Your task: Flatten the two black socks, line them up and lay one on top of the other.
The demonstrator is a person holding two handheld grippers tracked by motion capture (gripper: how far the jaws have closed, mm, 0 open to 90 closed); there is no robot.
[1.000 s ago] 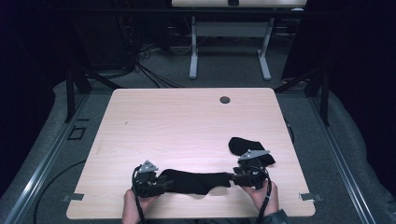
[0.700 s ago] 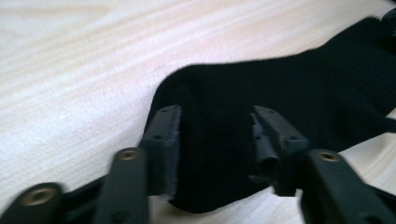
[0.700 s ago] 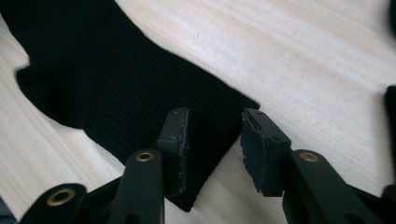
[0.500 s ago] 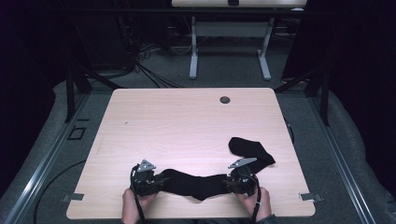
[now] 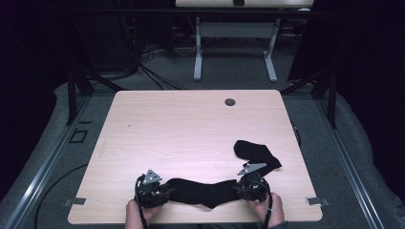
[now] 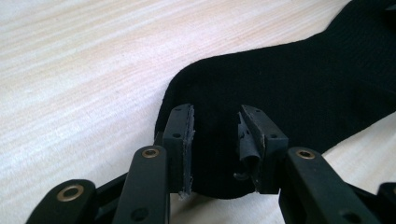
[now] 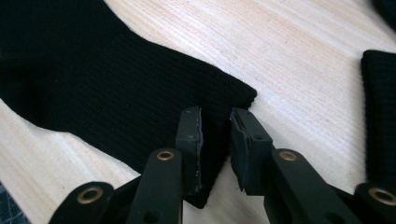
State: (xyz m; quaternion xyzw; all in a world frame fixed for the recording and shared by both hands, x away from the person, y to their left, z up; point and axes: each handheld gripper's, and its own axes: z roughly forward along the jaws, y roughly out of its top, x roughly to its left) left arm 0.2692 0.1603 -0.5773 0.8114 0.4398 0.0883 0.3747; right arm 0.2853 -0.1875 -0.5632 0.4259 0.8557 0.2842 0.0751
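A long black sock (image 5: pixel 200 191) lies flat on the wooden table (image 5: pixel 191 129) near its front edge, stretched between my two grippers. My left gripper (image 5: pixel 166 191) sits at its left end; in the left gripper view the jaws (image 6: pixel 215 114) stand apart over the sock's rounded end (image 6: pixel 280 84). My right gripper (image 5: pixel 237 188) is at the right end. Its jaws (image 7: pixel 215 116) straddle the cuff edge of the sock (image 7: pixel 93 79) with a narrow gap, the fabric flat beneath. A second black sock (image 5: pixel 255 152) lies bent just behind the right gripper, its cuff (image 7: pixel 380 107) showing in the right gripper view.
A small dark grommet (image 5: pixel 230 101) sits near the table's far edge. The front edge runs just under both hands. Behind the table stand a second table's white legs (image 5: pixel 198 47) and loose cables (image 5: pixel 153 71) on the grey floor.
My right gripper has come left and toward the front edge, away from the second sock. The long sock's middle now bulges toward the front edge. The left gripper has barely moved.
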